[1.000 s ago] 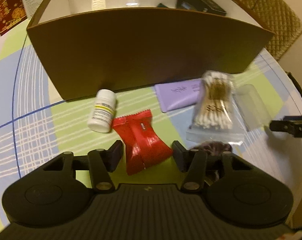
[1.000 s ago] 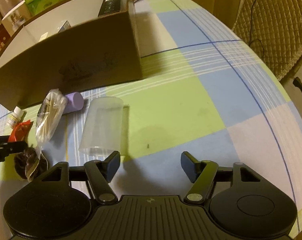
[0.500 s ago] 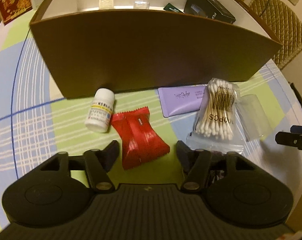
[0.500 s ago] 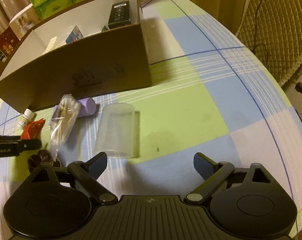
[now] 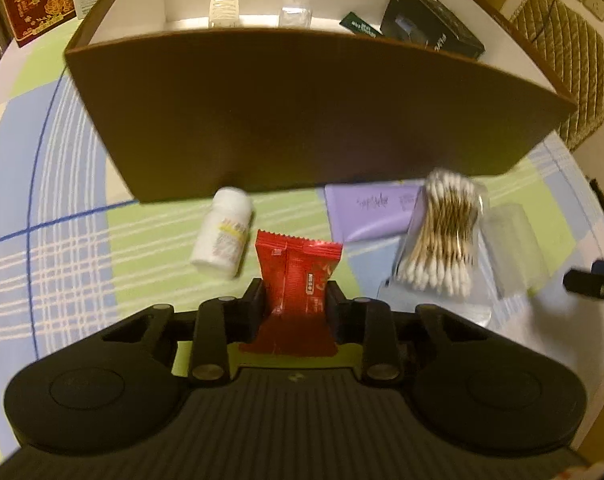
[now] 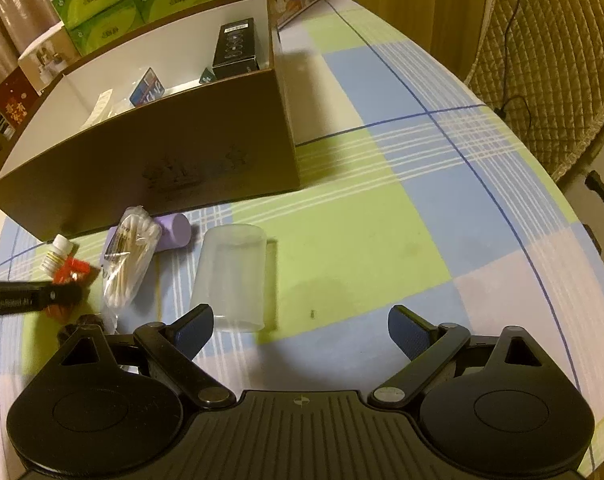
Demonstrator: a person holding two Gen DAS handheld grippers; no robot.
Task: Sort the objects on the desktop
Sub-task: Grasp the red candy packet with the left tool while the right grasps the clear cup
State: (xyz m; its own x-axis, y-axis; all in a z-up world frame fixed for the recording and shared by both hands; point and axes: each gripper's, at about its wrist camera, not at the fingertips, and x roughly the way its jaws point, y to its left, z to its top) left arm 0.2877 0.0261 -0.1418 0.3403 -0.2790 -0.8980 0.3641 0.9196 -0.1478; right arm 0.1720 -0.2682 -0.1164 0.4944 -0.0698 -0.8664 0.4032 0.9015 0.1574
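The left gripper has just been closing, and now its two fingers squeeze the red packet from both sides. The packet stands up between them, just above the checked tablecloth. A white bottle lies on its side just beside the packet. A bag of cotton swabs lies on the other side, partly on top of a purple tube. A clear cup lies on its side near the swabs. Behind all of them stands a big brown box with a black box and some small things inside. The right gripper has its fingers wide apart with nothing between them. It hangs over the cloth, and one finger is just beside the cup's open end.
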